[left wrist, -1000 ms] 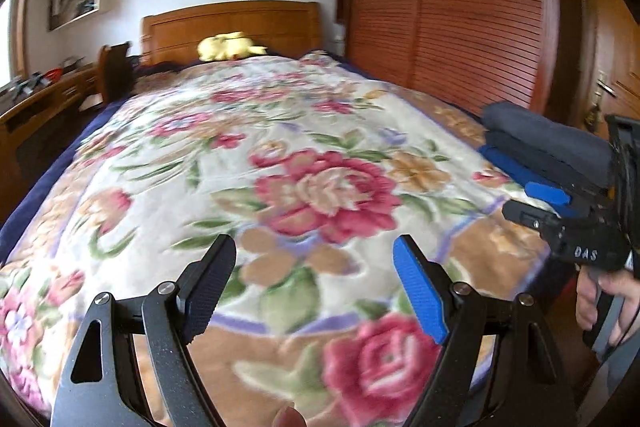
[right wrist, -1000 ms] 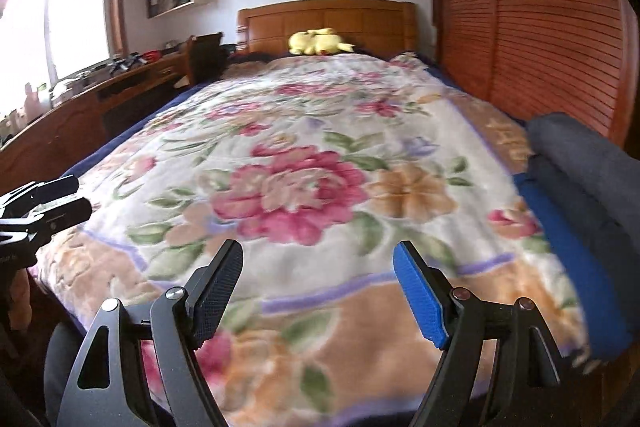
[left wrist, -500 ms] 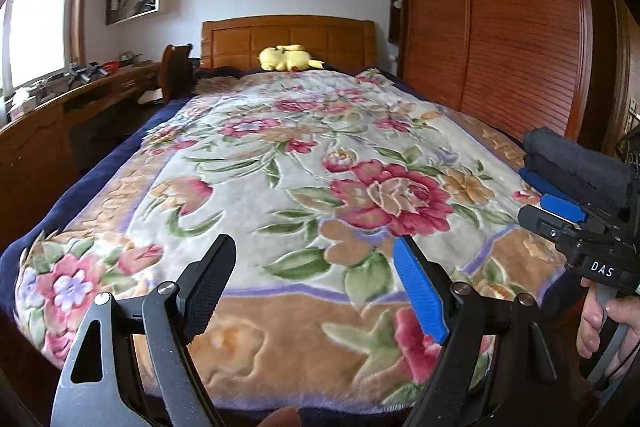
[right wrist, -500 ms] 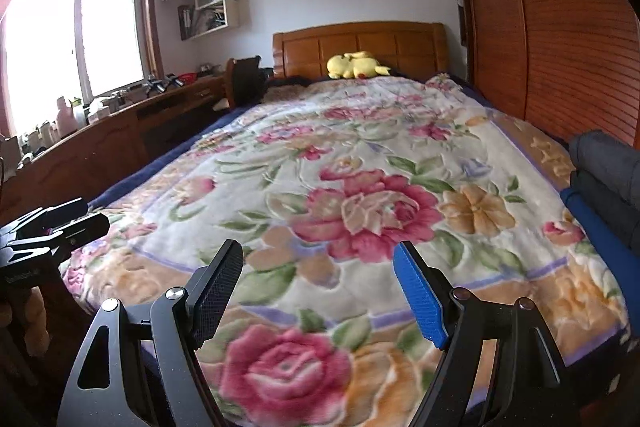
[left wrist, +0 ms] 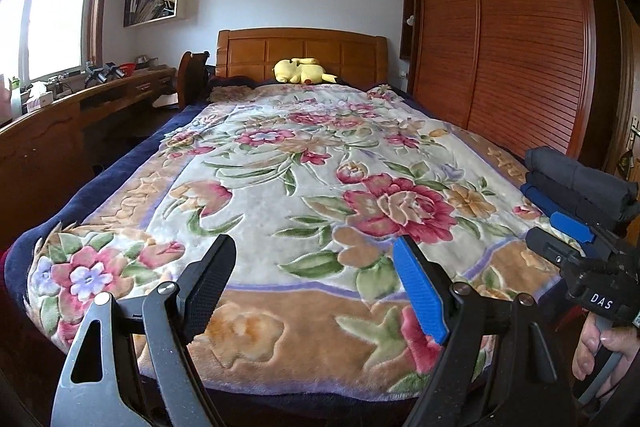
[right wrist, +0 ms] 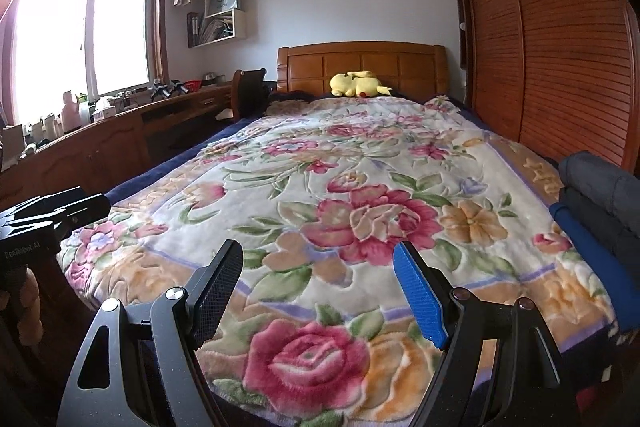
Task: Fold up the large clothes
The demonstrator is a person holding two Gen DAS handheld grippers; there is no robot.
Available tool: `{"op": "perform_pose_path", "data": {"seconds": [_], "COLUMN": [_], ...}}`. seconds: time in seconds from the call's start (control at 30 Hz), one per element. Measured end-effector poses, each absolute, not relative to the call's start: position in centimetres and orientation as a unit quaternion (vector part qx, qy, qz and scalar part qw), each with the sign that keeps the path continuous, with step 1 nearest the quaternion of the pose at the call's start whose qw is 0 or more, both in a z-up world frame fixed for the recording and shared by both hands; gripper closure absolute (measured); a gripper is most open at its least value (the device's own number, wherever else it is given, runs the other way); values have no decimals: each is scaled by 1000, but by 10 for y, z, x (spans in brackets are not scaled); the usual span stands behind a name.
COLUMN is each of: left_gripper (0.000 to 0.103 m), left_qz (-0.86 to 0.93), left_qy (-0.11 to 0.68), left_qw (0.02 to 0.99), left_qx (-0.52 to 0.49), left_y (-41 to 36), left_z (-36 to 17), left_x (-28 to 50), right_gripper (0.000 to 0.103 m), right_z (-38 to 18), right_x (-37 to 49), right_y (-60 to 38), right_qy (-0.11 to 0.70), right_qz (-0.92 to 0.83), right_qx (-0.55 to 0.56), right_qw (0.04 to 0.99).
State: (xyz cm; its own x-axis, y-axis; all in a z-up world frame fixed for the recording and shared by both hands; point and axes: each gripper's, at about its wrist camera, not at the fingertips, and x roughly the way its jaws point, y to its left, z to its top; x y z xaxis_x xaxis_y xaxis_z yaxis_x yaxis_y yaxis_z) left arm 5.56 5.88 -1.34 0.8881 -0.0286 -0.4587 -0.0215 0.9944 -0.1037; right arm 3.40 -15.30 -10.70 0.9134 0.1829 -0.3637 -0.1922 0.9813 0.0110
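Both grippers hover at the foot edge of the bed [left wrist: 120, 183]. The left gripper [left wrist: 316, 283] is spread wide with nothing between its fingers, and the right gripper [right wrist: 318, 287] is just as wide and empty. The folded clothes [right wrist: 600, 203], grey on blue, sit stacked at the bed's right edge near the foot corner.

Stack of folded dark grey and blue fabric garments [left wrist: 576, 183] [right wrist: 600, 203] sits at right edge of bed, near foot end. Grey pieces on top, blue at bottom; piece count unclear, probably three.
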Motion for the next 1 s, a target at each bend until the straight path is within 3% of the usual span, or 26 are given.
{"op": "perform_pose_path", "data": {"seconds": [1.0], "left_gripper": [21], "left_qz": [0], "left_qy": [225], "left_qw": [973], "left_qx": [-50], "left_y": [54], "left_z": [-6], "left_x": [50], "right_gripper": [24], "right_z": [-105], "right_x": [38], "right_y": [-160], "right_qy": [176], "right_qz": [94], "right_qx": [-3], "right_qw": [980]}}
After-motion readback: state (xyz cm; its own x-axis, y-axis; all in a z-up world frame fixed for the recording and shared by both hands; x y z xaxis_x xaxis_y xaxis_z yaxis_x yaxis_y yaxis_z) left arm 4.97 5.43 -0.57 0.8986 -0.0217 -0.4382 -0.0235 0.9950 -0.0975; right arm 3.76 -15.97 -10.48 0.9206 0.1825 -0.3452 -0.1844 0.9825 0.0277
